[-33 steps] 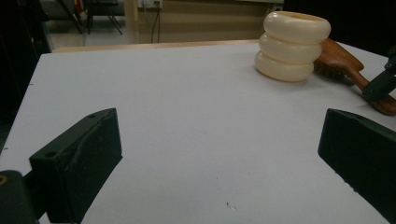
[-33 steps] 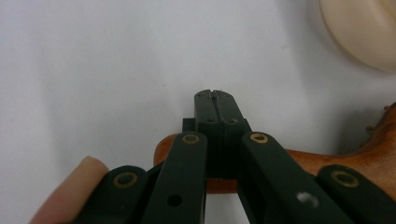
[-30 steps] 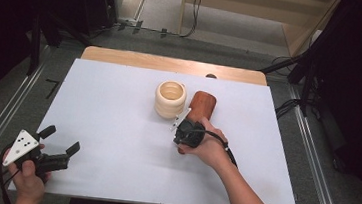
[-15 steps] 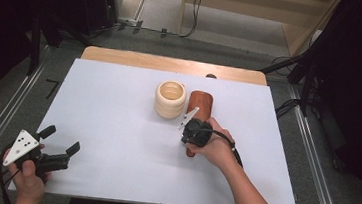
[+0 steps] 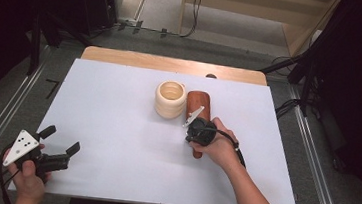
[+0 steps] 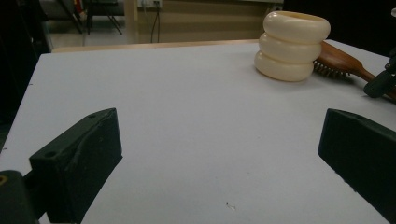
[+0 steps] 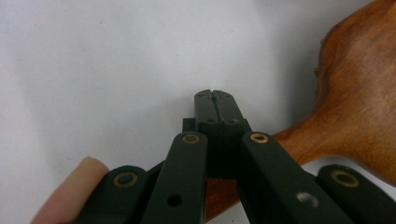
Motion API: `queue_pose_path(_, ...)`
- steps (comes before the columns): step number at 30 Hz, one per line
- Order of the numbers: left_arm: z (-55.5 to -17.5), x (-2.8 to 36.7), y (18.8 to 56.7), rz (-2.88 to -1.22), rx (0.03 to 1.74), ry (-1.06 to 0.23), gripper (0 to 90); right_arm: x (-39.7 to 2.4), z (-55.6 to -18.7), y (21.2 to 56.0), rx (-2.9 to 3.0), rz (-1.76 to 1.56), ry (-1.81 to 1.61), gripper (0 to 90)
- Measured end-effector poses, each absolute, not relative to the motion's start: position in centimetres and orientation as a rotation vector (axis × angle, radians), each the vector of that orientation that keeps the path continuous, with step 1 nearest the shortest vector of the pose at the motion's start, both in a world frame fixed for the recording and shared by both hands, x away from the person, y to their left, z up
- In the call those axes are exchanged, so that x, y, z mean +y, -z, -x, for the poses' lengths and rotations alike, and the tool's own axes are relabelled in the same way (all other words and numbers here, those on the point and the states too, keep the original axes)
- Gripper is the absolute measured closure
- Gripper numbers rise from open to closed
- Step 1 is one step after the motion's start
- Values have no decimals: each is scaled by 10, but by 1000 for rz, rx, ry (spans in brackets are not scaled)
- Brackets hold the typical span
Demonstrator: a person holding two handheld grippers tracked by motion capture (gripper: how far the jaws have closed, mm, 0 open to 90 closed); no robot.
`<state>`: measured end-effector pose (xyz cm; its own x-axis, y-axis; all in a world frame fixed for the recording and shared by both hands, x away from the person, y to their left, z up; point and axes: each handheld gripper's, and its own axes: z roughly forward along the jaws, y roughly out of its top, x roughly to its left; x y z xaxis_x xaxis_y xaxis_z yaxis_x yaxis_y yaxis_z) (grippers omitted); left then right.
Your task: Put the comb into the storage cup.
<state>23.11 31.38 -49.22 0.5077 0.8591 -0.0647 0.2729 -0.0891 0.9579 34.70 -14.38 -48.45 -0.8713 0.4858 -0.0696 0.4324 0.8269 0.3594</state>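
Hairbrush (image 5: 198,114), wooden, lies bristles down just beside the cream ringed cup (image 5: 170,99), at the cup's three o'clock on the white table (image 5: 117,116). Right gripper (image 7: 215,100) hovers over its handle, jaws clenched on nothing; next it likely must open to grasp. Left gripper (image 5: 59,145) waits released at seven o'clock. Dark room surrounds.

Table (image 5: 117,121): lying white-topped, wooden edge showing at far side.
Cables (image 5: 195,8): trailing across floor beyond.
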Motion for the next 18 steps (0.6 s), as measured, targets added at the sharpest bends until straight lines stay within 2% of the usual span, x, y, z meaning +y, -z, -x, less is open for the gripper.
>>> queue_pose_path(18,-231,313,492,-1634,986,-656,0,-154,-350,486,2821,-793,-515,881)
